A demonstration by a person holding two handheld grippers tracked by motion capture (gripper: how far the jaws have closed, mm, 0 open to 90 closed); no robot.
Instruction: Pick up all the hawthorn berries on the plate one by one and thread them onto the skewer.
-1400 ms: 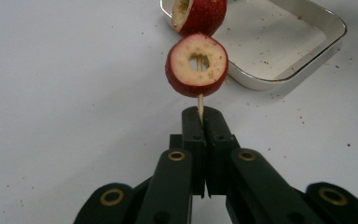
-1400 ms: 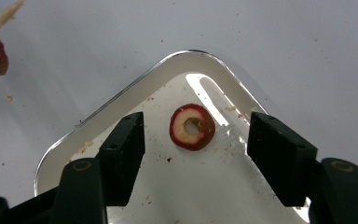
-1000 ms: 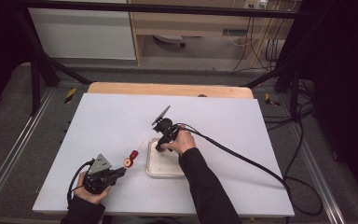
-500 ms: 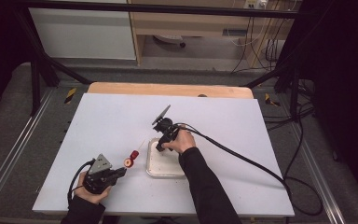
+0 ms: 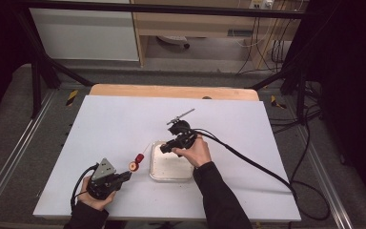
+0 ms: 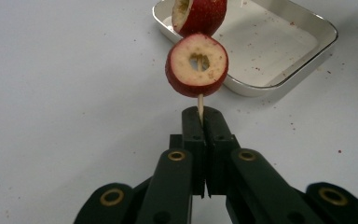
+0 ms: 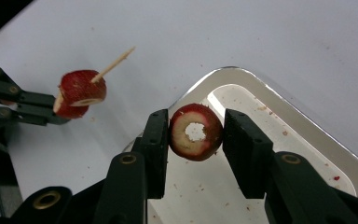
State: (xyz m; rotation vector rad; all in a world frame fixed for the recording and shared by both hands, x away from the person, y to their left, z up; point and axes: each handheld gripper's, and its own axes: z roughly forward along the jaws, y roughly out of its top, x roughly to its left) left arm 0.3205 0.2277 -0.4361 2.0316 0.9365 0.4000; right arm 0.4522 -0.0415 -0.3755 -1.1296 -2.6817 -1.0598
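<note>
**Three cameras, one white surface**

The high view looks forward and down from above the person's side, far enough off to take in the whole surface (image 5: pixel 124 119) and the floor around it. The left gripper view sits low and close, facing along its jaws toward the tray (image 6: pixel 279 70). The right gripper view hangs just over the same tray (image 7: pixel 307 135), looking down. All three share that tray (image 5: pixel 171 164) and the skewered fruit (image 5: pixel 136 162) beside it.

White table (image 5: pixel 124 119) w/ tray (image 5: pixel 158 177)
</note>
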